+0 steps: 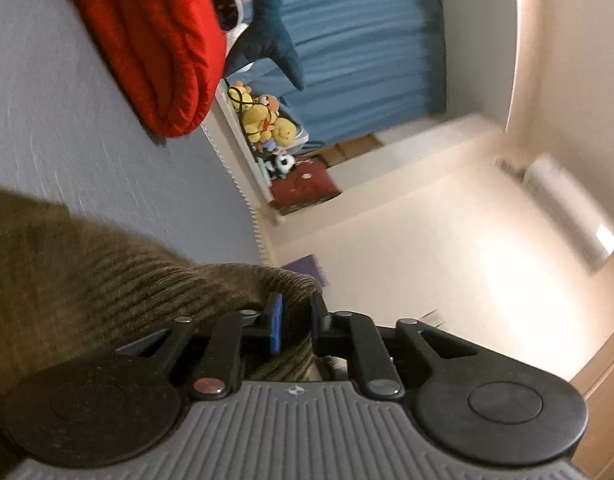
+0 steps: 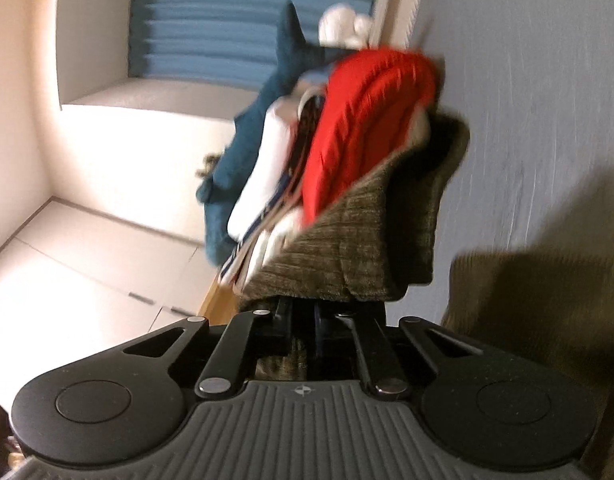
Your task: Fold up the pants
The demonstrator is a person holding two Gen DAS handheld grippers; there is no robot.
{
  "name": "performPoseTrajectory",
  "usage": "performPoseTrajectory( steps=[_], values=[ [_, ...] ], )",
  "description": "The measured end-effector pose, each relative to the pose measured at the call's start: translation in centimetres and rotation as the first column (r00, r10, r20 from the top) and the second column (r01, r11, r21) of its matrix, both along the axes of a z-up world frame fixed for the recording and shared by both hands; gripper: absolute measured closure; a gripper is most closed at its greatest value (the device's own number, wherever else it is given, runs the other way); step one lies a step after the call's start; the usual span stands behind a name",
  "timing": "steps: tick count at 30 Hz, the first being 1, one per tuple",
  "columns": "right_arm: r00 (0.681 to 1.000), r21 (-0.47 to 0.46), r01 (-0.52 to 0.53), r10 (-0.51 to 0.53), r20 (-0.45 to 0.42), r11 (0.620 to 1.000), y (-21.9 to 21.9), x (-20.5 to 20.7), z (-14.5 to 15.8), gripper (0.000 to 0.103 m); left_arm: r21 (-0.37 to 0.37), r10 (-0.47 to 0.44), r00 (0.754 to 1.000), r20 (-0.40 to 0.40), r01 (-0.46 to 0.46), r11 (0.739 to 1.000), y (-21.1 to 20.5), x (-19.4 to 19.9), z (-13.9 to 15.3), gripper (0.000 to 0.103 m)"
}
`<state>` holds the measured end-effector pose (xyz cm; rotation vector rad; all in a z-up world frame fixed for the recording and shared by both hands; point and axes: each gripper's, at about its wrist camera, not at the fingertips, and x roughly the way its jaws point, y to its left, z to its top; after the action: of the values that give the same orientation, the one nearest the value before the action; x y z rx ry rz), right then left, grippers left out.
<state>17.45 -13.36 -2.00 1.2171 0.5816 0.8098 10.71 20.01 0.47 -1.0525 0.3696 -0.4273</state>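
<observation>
The pants are olive-brown corduroy. In the left wrist view my left gripper is shut on a fold of the pants, which trail off to the lower left over the grey bed surface. In the right wrist view my right gripper is shut on another edge of the pants, which stand up in a bunched fold in front of it. More of the pants lie at the right. Both views are tilted and blurred.
A folded red blanket lies on the bed, seen also in the right wrist view with a pile of white and striped clothes and a dark blue plush. Yellow plush toys and blue curtains stand behind.
</observation>
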Motion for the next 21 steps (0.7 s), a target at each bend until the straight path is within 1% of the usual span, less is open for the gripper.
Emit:
performPoseTrajectory(
  steps=[1,2,3,5,6,7,8,9,10,11,12,13,14,15,16,17,18,19,20,21],
  values=[
    [0.999,-0.027,0.035,-0.035,0.016,0.999,-0.7,0.2,0.6,0.094,0.064,0.027,1.000,-0.001,-0.027,0.998,-0.4,-0.2,0.5,0.063],
    [0.997,-0.054,0.077,-0.076,0.024,0.996,-1.7,0.4,1.2,0.094,0.123,0.054,0.999,0.005,-0.054,0.991,-0.7,-0.3,1.1,0.054],
    [0.992,-0.086,0.126,-0.124,0.027,0.988,-2.9,0.7,1.9,0.094,0.169,0.065,0.998,0.013,-0.066,0.983,-1.1,-0.4,1.4,0.054],
    [0.966,-0.155,0.255,-0.246,0.075,0.954,-6.2,1.1,3.7,0.094,0.250,0.051,0.999,0.006,-0.051,0.967,-2.2,-0.3,1.9,0.054],
    [0.940,-0.182,0.338,-0.321,0.118,0.923,-8.2,1.1,4.7,0.095,0.294,0.039,0.999,0.003,-0.038,0.955,-2.9,-0.2,2.0,0.054],
    [0.902,-0.223,0.429,-0.401,0.159,0.876,-10.1,1.0,5.6,0.095,0.342,0.025,1.000,0.005,-0.026,0.939,-3.7,-0.3,2.1,0.054],
    [0.832,-0.279,0.554,-0.515,0.206,0.784,-12.5,0.6,6.4,0.095,0.395,0.007,1.000,0.008,-0.009,0.919,-4.7,-0.3,2.2,0.054],
    [0.766,-0.311,0.642,-0.597,0.236,0.701,-14.5,0.3,6.6,0.095,0.458,-0.017,1.000,0.007,0.012,0.889,-5.9,-0.4,2.2,0.053],
    [0.691,-0.359,0.718,-0.675,0.260,0.597,-16.4,0.2,6.6,0.095,0.514,-0.036,0.999,0.003,0.030,0.857,-7.0,-0.4,2.1,0.050],
    [0.620,-0.439,0.761,-0.732,0.281,0.477,-18.3,0.6,6.2,0.094,0.573,-0.058,0.998,-0.009,0.052,0.818,-8.3,-0.3,2.0,0.045],
    [0.595,-0.515,0.754,-0.756,0.273,0.408,-19.9,1.4,5.4,0.093,0.615,-0.074,0.997,-0.020,0.070,0.785,-9.4,-0.3,1.7,0.043],
    [0.602,-0.576,0.715,-0.767,0.221,0.395,-21.7,2.6,3.9,0.090,0.652,-0.091,0.995,-0.028,0.087,0.754,-10.5,-0.3,1.1,0.040],
    [0.629,-0.617,0.659,-0.765,0.138,0.430,-23.5,3.7,2.1,0.088,0.677,-0.105,0.994,-0.040,0.104,0.729,-11.3,-0.3,0.6,0.037],
    [0.653,-0.636,0.606,-0.755,0.056,0.477,-24.9,4.4,0.5,0.088,0.711,-0.122,0.990,-0.066,0.133,0.690,-12.4,-0.2,-0.1,0.037],
    [0.665,-0.647,0.559,-0.747,-0.023,0.518,-26.0,4.9,-1.2,0.087,0.749,-0.130,0.987,-0.090,0.153,0.644,-13.3,-0.2,-0.9,0.037],
    [0.665,-0.647,0.532,-0.742,-0.079,0.546,-27.0,5.0,-2.5,0.082,0.793,-0.133,0.985,-0.109,0.166,0.586,-14.4,-0.2,-1.6,0.037],
    [0.668,-0.637,0.517,-0.735,-0.116,0.571,-27.8,5.1,-3.4,0.078,0.836,-0.130,0.983,-0.127,0.176,0.520,-15.4,-0.1,-2.5,0.037],
    [0.676,-0.622,0.512,-0.725,-0.133,0.592,-28.5,5.1,-4.0,0.067,0.871,-0.118,0.983,-0.143,0.181,0.456,-16.3,0.0,-3.5,0.037],
    [0.688,-0.610,0.514,-0.714,-0.127,0.603,-28.9,5.2,-4.3,0.058,0.895,-0.107,0.983,-0.150,0.180,0.408,-16.9,0.1,-4.3,0.037],
    [0.706,-0.601,0.510,-0.699,-0.116,0.615,-29.2,5.5,-4.4,0.053,0.915,-0.098,0.983,-0.154,0.180,0.361,-17.5,0.2,-5.2,0.037]
  ],
)
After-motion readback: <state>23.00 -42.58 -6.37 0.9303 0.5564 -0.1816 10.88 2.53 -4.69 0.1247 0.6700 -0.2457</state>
